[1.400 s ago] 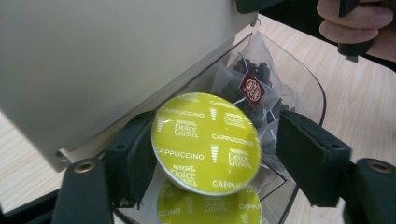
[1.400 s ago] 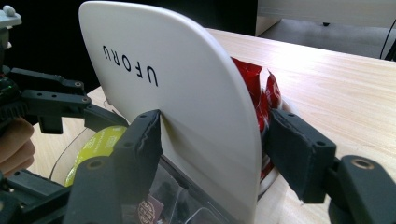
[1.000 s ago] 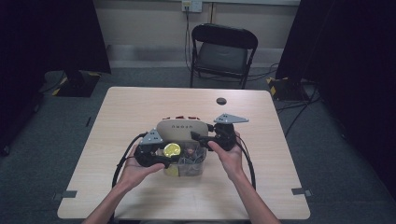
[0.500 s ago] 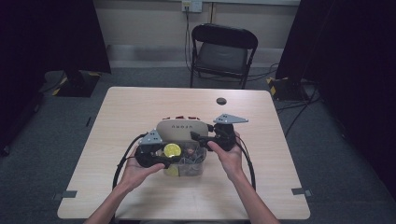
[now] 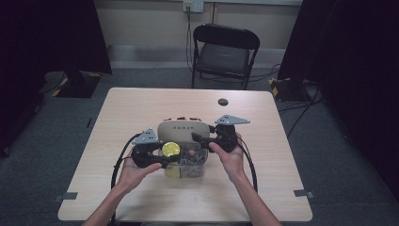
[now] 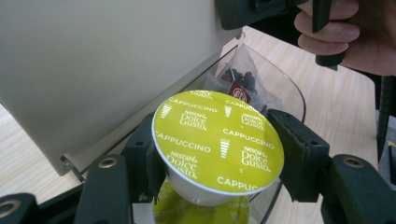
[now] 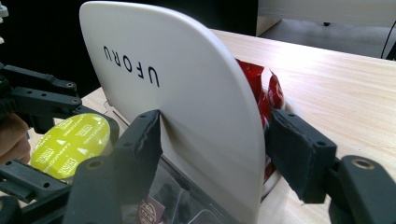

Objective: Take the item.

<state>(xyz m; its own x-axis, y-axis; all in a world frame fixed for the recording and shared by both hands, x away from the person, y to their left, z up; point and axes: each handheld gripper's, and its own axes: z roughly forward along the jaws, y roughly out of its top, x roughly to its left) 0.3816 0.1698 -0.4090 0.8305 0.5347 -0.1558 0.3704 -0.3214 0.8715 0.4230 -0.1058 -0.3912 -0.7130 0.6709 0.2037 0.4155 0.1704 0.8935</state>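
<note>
Forearms are coming in from the bottom of the high view and angling toward each other over the table [image 5: 141, 113], each hand wrapped around a gripper handle. The left hand [image 5: 134, 169] is lying palm-up under its handle, pointing the left gripper [image 5: 170, 155] rightward over the clear box [image 5: 200, 170]. Its jaws are pinching a capsule [image 6: 218, 140] by the sides, pads pressing on the white cup just under the yellow-green foil top, which is facing up and reading "Cappuccino". The capsule is hanging just above the box opening, with a second capsule [image 6: 187, 212] directly beneath it and a tea bag [image 6: 240, 86] lying farther back inside the box.

The right hand [image 5: 230, 157] is gripping its handle from the side, fingers curled, aiming the right gripper [image 5: 197, 138] leftward at the lid [image 5: 183, 129]. In the right gripper view the lid is standing raised and tilted back, its edge sitting between the two jaws: the left pad [image 7: 147, 135] is touching the lid's face, while the right pad [image 7: 299, 149] is standing apart from it, so the jaws are spread rather than clamped. Red packets [image 7: 261, 84] are showing behind the lid.
</note>
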